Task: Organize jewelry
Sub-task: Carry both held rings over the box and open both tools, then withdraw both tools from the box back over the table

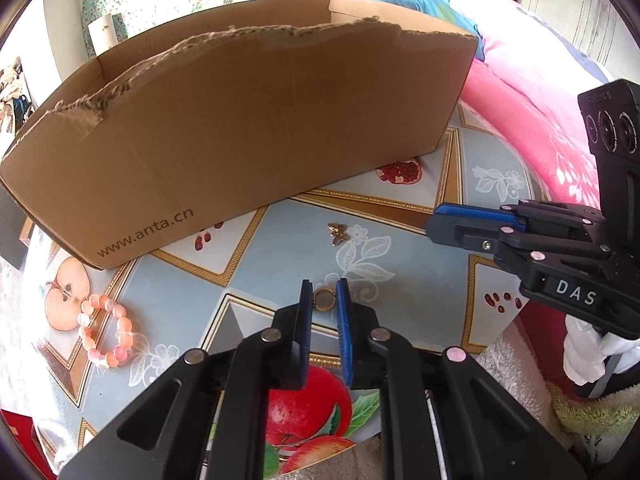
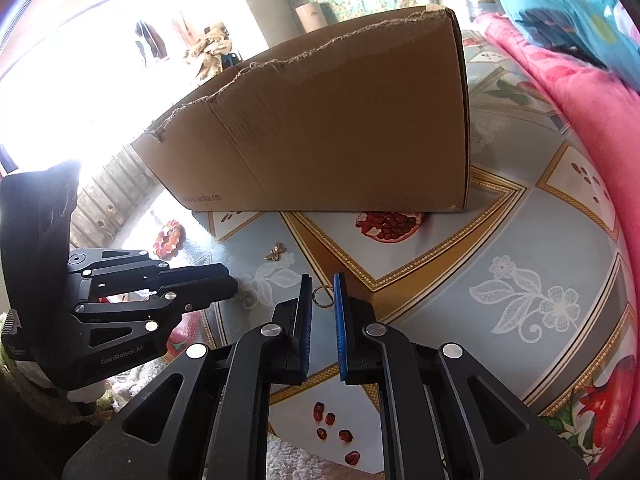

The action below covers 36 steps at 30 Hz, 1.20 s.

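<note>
gold ring (image 1: pixel 324 301) clamped by left gripper (image 1: pixel 324 291): left view only; thin ring (image 2: pixel 323 298) clamped by right gripper (image 2: pixel 323 286): right view only.

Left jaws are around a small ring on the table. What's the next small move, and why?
Probably lift the left gripper a little, straight up. Its jaws look pinched on the gold ring, low over the tablecloth, and the open cardboard box stands just beyond, with a tall wall to clear first.
</note>
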Tool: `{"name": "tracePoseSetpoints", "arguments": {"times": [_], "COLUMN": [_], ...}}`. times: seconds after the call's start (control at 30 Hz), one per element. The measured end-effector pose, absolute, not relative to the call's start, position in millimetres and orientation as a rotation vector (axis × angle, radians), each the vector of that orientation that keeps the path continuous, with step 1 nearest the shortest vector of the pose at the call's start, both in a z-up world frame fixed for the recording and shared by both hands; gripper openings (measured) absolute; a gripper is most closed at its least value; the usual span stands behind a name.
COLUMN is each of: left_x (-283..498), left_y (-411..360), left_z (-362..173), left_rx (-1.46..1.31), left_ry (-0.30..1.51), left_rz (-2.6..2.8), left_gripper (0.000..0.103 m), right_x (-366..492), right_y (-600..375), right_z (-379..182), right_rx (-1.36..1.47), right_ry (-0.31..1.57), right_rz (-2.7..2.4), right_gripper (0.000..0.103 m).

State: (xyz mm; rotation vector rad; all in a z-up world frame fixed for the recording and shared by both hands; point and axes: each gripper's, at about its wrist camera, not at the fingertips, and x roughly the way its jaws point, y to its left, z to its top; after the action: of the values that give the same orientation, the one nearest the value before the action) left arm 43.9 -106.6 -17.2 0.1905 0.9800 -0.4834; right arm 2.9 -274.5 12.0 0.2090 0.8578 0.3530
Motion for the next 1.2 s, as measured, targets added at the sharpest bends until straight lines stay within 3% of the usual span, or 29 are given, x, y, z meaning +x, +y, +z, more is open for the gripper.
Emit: {"name": "tracePoseSetpoints", "arguments": {"times": [0.23, 0.53, 0.87, 1.03, 1.2], "left_x": [38, 56, 152, 165, 171], "left_y": [-75, -56, -101, -110, -108], "left_z": [14, 101, 78, 64, 54], "left_rx": [0.057, -0.029, -0.017, -0.007, -0.033], "left_ry": [0.909, 0.640, 0.839, 0.881, 0.902], "left_rz": [-0.609, -0.689, -0.632, -0.631, -0.612], "left_gripper": [0.011, 0.011, 0.011, 0.012, 0.019], "right_x": [-10, 11, 99, 101, 98], "right_y": [-271, -282, -286, -291, -301], "right_z": [47, 135, 116, 115, 120], "right_rx": [0.170, 0.154, 0.057, 0.056, 0.101], "right_ry": [0.819, 0.608, 0.758, 0.746, 0.728], "right_rz": [0.327, 0.339, 0.297, 0.290, 0.275], "right_gripper": [0.009, 0.009, 0.010, 0.010, 0.010]}}
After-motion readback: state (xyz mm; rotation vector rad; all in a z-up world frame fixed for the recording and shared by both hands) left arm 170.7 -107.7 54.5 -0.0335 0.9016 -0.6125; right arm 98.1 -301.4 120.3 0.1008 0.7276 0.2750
